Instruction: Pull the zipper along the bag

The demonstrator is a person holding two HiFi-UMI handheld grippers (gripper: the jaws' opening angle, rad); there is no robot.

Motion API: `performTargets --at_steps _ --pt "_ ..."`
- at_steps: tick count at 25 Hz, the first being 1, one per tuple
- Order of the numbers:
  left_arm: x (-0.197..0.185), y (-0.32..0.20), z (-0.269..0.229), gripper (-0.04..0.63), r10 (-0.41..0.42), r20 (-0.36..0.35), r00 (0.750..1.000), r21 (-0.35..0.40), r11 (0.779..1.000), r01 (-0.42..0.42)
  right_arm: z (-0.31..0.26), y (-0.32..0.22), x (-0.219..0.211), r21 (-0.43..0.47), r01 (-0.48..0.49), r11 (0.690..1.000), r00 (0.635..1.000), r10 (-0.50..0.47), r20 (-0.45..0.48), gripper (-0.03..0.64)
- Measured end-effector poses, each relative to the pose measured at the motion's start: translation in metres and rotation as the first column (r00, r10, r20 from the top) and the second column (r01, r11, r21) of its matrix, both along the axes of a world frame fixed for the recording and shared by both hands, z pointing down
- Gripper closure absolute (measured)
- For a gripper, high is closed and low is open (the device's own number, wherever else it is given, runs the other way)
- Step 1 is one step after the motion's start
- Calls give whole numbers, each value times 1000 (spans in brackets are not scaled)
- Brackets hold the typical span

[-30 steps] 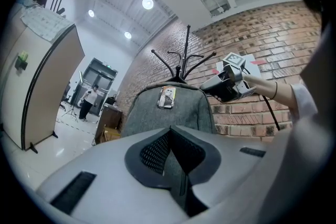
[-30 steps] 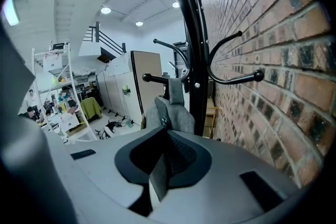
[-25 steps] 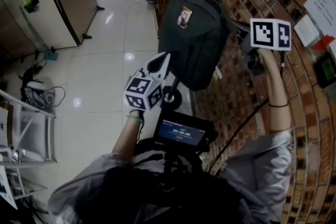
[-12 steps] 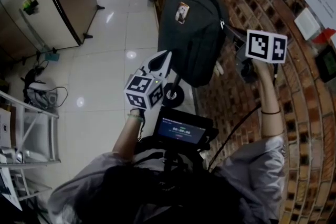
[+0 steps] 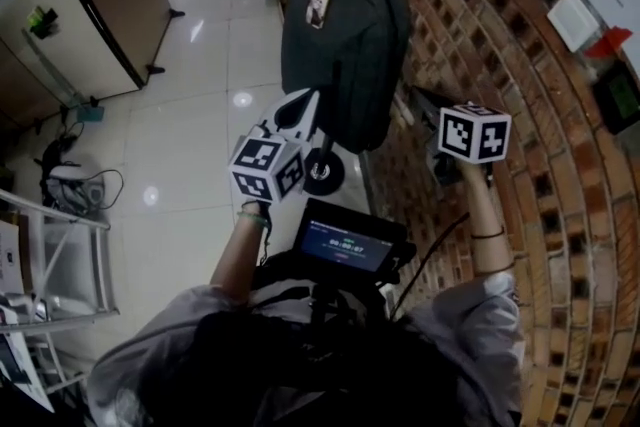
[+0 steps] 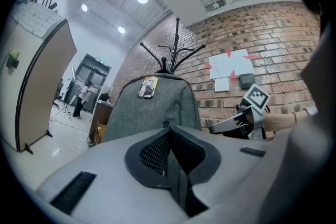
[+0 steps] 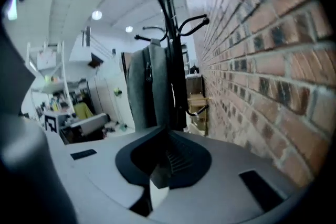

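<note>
Glossy floor tiles (image 5: 190, 145) run up to a brick wall (image 5: 520, 45), and against it stands a black coat stand (image 7: 170, 34) with the grey backpack (image 5: 340, 55) hanging from it, at twelve o'clock from the person. The left gripper (image 6: 168, 131) sits at about six o'clock under the bag's lower edge, forearm raised, nose near level. Its jaws are pressed together on nothing. The right gripper (image 7: 168, 131) is at about four o'clock of the bag, close to the bricks, arm lifted and the tool dipped a little. Its jaws have just been closing and now meet with nothing between them, clear of the fabric. A small dark tab (image 7: 148, 70) on the bag's side may be the zipper pull. I'd judge the bag will swing freely, so one claw should pinch the cloth beside the track while the other reopens, takes the pull squarely and draws in line with the teeth.
</note>
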State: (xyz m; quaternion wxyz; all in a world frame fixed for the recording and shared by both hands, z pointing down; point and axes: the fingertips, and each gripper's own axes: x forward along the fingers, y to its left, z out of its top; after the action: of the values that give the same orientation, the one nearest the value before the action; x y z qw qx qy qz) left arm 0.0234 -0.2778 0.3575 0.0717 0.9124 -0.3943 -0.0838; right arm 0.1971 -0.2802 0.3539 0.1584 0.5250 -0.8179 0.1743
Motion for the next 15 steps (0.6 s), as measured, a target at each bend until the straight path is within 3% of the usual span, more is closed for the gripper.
performTargets --at_steps 2,5,9,10,12,15 --pt "1 -4 0 589 -3 -6 1000 -7 1000 3 -11 3 -4 59 10 998 998 -13 55 623" --pt "4 -3 -3 589 -4 -18 1000 -6 1000 4 -33 -2 -16 127 57 990 997 -51 -51 615" --pt "10 1 -2 589 4 -6 1000 -4 1000 -4 -66 -11 -36 190 111 975 993 -102 -53 597" --pt "11 2 -2 589 4 -3 1000 -2 1000 -4 -72 -14 -39 201 118 973 992 -107 -64 595" --pt "9 2 -2 589 -3 0 1000 1 1000 3 -79 -20 -44 202 136 970 990 -122 -77 518" --pt "3 0 -3 589 -22 2 1000 3 1000 22 -84 -29 -49 202 166 965 984 -150 -95 506"
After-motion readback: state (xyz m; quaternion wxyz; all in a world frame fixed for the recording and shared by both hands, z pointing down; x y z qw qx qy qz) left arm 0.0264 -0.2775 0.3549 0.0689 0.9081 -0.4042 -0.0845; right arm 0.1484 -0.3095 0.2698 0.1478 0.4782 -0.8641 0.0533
